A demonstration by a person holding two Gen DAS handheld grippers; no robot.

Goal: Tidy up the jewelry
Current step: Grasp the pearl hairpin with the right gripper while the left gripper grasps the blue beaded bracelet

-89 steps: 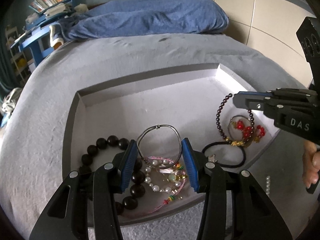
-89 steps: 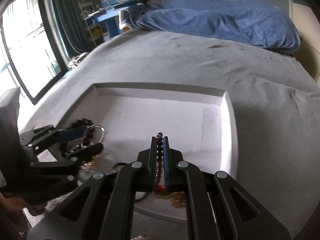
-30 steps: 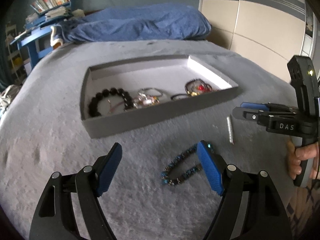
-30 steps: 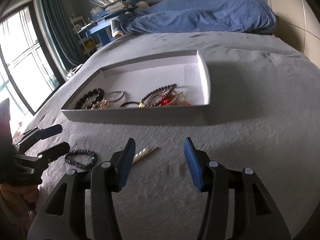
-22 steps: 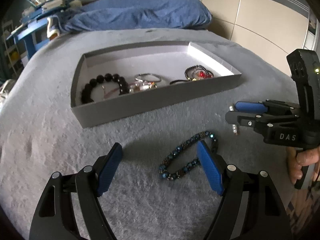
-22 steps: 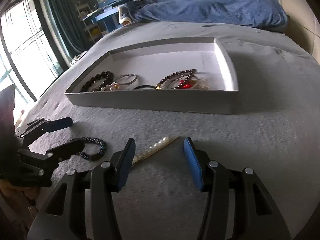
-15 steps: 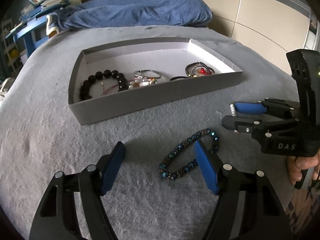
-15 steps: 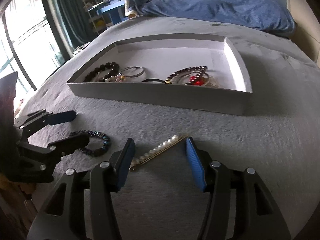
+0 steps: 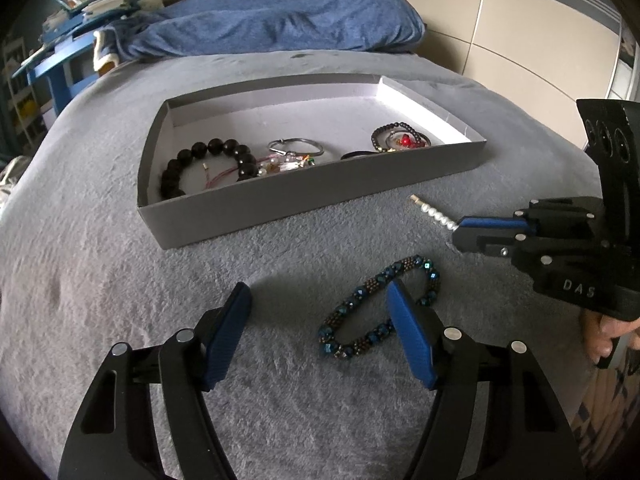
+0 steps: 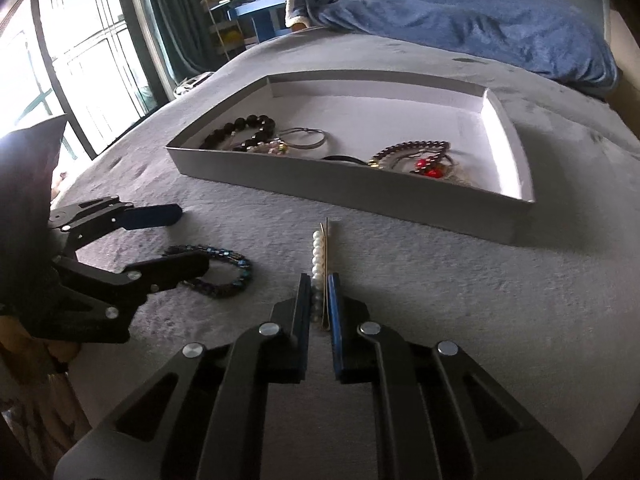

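Observation:
A grey tray (image 9: 304,200) (image 10: 360,196) on the grey bed holds a black bead bracelet (image 9: 208,156), a silver bangle (image 9: 296,146) and a dark bead bracelet with red charms (image 9: 400,138) (image 10: 420,156). A blue-and-brown beaded bracelet (image 9: 376,312) (image 10: 216,272) lies on the blanket in front of the tray. My left gripper (image 9: 320,332) is open just over it, its right finger across the bracelet. My right gripper (image 10: 319,292) has closed on the near end of a pearl hair pin (image 10: 320,252) (image 9: 434,212) that lies on the blanket.
A blue duvet (image 9: 272,24) lies at the head of the bed. A blue desk with books (image 9: 72,40) stands at the far left. Beige wardrobe doors (image 9: 520,40) are to the right and a window (image 10: 60,72) to the left.
Both grippers came down closer to the blanket. My right gripper's jaws went from wide open to closed around the pearl pin. My left gripper moved nearer the blue bracelet.

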